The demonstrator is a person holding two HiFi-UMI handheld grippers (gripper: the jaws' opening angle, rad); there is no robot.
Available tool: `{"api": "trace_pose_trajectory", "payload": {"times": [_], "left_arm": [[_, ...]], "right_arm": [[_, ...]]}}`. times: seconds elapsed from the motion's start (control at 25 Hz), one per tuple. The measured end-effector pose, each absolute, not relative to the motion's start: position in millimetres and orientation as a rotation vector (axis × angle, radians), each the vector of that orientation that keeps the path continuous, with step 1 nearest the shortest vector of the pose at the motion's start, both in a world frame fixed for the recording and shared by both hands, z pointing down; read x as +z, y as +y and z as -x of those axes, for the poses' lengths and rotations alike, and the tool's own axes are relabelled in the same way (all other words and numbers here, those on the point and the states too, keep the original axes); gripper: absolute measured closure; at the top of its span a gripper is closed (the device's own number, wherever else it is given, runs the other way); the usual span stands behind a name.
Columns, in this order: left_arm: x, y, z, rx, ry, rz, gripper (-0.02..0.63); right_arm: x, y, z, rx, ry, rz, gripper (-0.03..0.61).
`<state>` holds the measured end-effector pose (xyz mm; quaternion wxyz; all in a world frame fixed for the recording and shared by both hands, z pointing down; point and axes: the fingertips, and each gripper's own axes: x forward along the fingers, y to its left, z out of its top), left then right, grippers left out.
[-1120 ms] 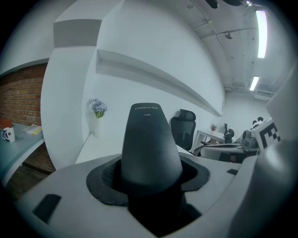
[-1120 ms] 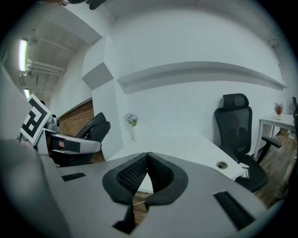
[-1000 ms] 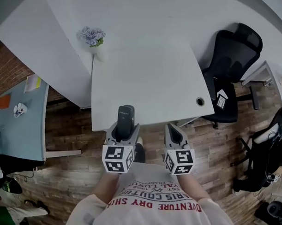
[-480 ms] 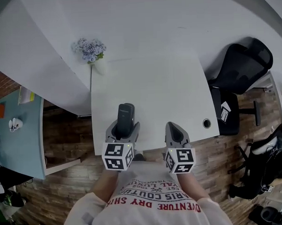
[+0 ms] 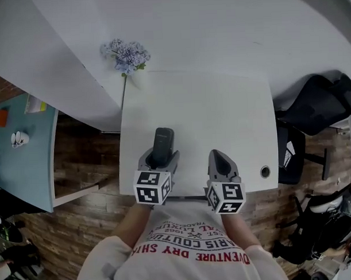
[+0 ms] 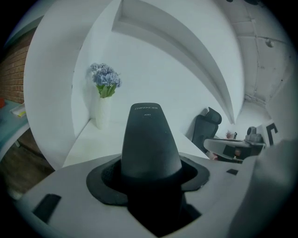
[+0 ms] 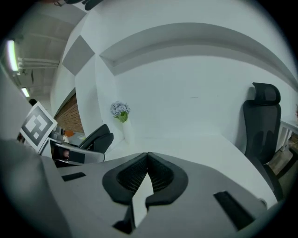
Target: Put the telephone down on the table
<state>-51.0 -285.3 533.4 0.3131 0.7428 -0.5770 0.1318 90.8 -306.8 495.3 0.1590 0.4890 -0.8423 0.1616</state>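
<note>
Your left claw [image 5: 160, 161] clamped on the dark telephone [image 5: 163, 141], handset jutting forward from its jaws over the white table's [image 5: 220, 109] near edge, your right claw [image 5: 220, 159] just beside it, jaws together, empty, flowers [image 5: 125, 54] well ahead.

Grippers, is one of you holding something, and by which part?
The left gripper grips the dark telephone by its near end; the rest sticks out ahead. The right gripper is shut, empty.

Dark grey telephone [image 5: 163, 144], white table [image 5: 221, 118], pale blue flowers [image 5: 125, 54], black chair [image 5: 323, 102], brown plank-patterned floor [image 5: 84, 160]
</note>
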Motion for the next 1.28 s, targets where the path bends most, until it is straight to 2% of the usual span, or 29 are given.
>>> {"api": "trace_pose_trajectory", "payload": {"times": [0.8, 1.28], "left_arm": [[663.4, -365.7, 32.3, 0.657, -1.531, -1.668, 0.319], [700.8, -383.4, 26.8, 0.798, -1.484, -1.567, 0.319]], "right_arm": [[569.1, -386.1, -120.1, 0.56, -2.347, -1.105, 0.561], [586.9, -400.9, -122.6, 0.618, -2.328, -1.075, 0.561]]}}
